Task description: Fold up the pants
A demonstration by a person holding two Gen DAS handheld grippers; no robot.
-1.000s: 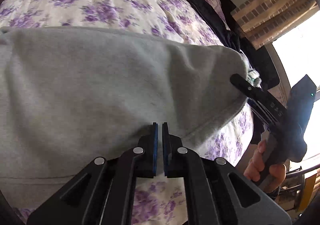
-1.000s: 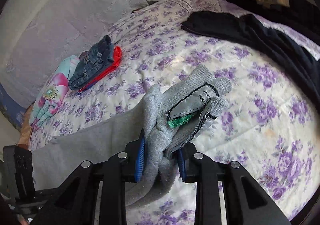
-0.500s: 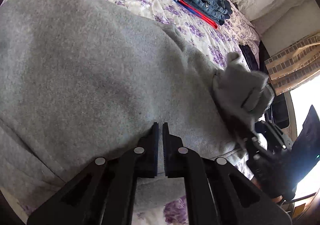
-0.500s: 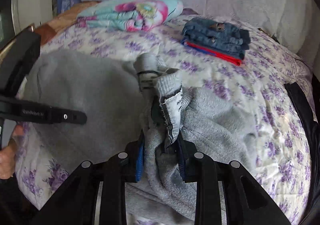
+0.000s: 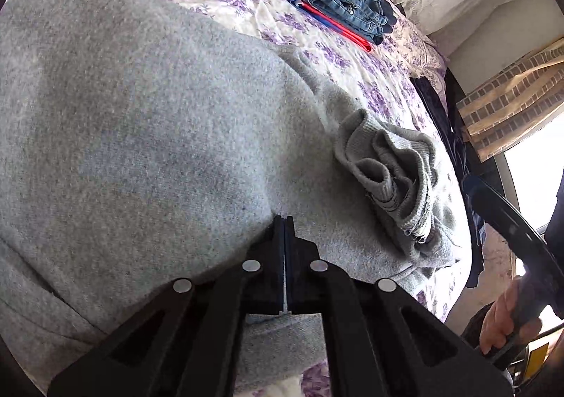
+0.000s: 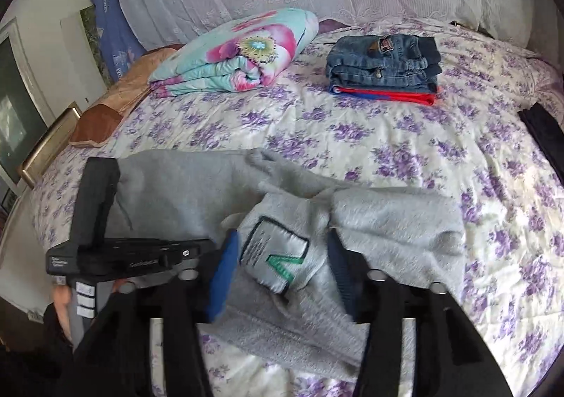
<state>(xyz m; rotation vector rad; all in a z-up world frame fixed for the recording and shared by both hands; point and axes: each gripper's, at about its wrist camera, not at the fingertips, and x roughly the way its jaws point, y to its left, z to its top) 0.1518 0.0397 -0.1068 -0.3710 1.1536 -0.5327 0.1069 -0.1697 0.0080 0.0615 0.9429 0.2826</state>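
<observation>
The grey sweatpants (image 5: pixel 148 136) are lying spread across the floral bedspread (image 6: pixel 370 136), near its front edge, with the waistband end bunched into a crumpled wad (image 5: pixel 391 178) on top of the flat fabric. The left gripper (image 5: pixel 284 220) is pressing its two fingers together with only a thin slit between them, and grey cloth is showing in that slit and below the pads, so it is pinching a fold of the sweatpants. The right gripper (image 6: pixel 282 277) is standing wide apart, its blue pads (image 6: pixel 222 277) flanking the white care label (image 6: pixel 273 252) without clamping it. Beyond the sweatpants, toward the headboard, folded jeans (image 6: pixel 384 60) are sitting on a red garment (image 6: pixel 387 95), and a flowered blanket (image 6: pixel 239 55) is resting beside them.
</observation>
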